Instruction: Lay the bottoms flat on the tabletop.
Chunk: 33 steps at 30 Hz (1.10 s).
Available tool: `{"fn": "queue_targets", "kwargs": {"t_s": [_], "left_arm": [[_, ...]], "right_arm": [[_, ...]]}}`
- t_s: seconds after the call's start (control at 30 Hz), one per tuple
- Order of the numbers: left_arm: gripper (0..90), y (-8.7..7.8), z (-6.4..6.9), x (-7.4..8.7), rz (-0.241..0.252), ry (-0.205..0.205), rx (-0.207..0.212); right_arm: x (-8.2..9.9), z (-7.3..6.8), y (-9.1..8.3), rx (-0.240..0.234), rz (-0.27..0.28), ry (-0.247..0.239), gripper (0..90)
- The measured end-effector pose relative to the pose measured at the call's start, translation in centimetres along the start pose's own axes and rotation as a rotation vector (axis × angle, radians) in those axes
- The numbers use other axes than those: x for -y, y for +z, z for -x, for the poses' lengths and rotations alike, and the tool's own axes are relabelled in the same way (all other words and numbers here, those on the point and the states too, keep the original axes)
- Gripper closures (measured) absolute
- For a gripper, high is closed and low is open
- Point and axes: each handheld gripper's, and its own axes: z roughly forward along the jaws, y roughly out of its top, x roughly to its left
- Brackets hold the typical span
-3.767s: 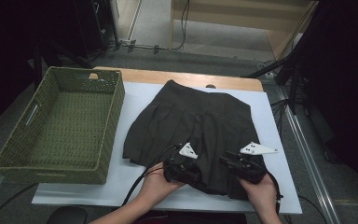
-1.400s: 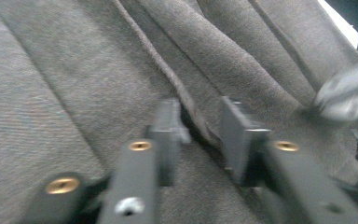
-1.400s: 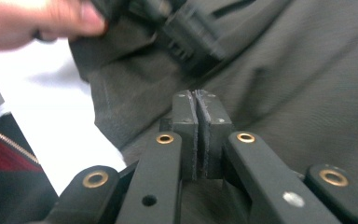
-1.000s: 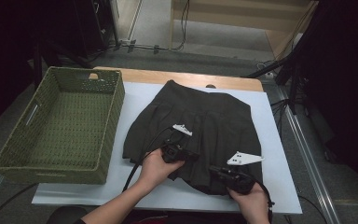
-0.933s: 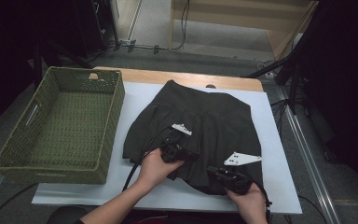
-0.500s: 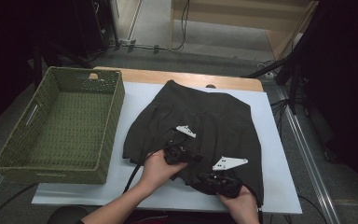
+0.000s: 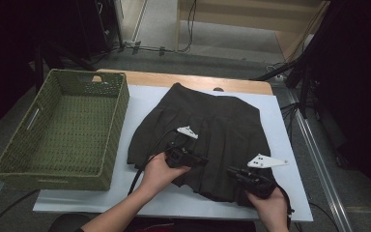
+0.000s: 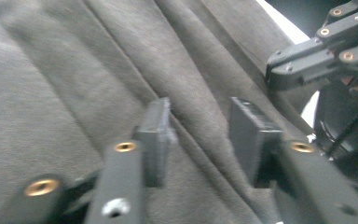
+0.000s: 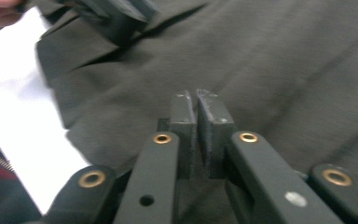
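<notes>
White sheeting covers most of a wooden table, and on it a dark pleated skirt lies spread flat, waist toward twelve o'clock and hem toward six. Well apart from it, at nine o'clock, stands a green woven basket with cut-out handles, its long side running along the sheet's edge. Cables cross the floor beyond the table at twelve o'clock, and a dark stand leg rises at two o'clock. The left gripper sits low over the skirt's hem at about seven o'clock of the cloth; its jaws have just been opening and now stand partly apart, with pleats showing in the gap and neither pad pressing on them. The right gripper hovers at five o'clock of the skirt, near the hem corner; its jaws have just parted a little yet are nearly together, a thin slit between the pads, nothing caught in it. Each gripper's cable trails back over the sheet toward the person's hands.
</notes>
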Motion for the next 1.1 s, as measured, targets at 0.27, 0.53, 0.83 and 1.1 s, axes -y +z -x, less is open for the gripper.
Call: {"fn": "queue_targets", "kwargs": {"t_s": [0.27, 0.53, 0.83, 1.1], "left_arm": [[42.0, -1.2, -1.3, 0.1, 0.032, 0.007, -0.032], [36.9, -3.1, -3.2, 0.1, 0.039, -0.001, -0.116], [35.4, -4.7, -5.0, 0.5, 0.069, -0.040, -0.138], [34.0, -5.4, -6.0, 1.0, 0.072, -0.066, -0.153]], "right_arm": [[0.5, 2.5, -0.5, 0.083, 0.018, 0.036, 63.2], [0.7, 4.5, -0.4, 0.109, 0.032, 0.070, 49.1], [0.4, 6.7, -0.3, 0.167, 0.034, 0.108, 38.3], [0.0, 8.7, -0.2, 0.197, 0.055, 0.150, 34.1]]}}
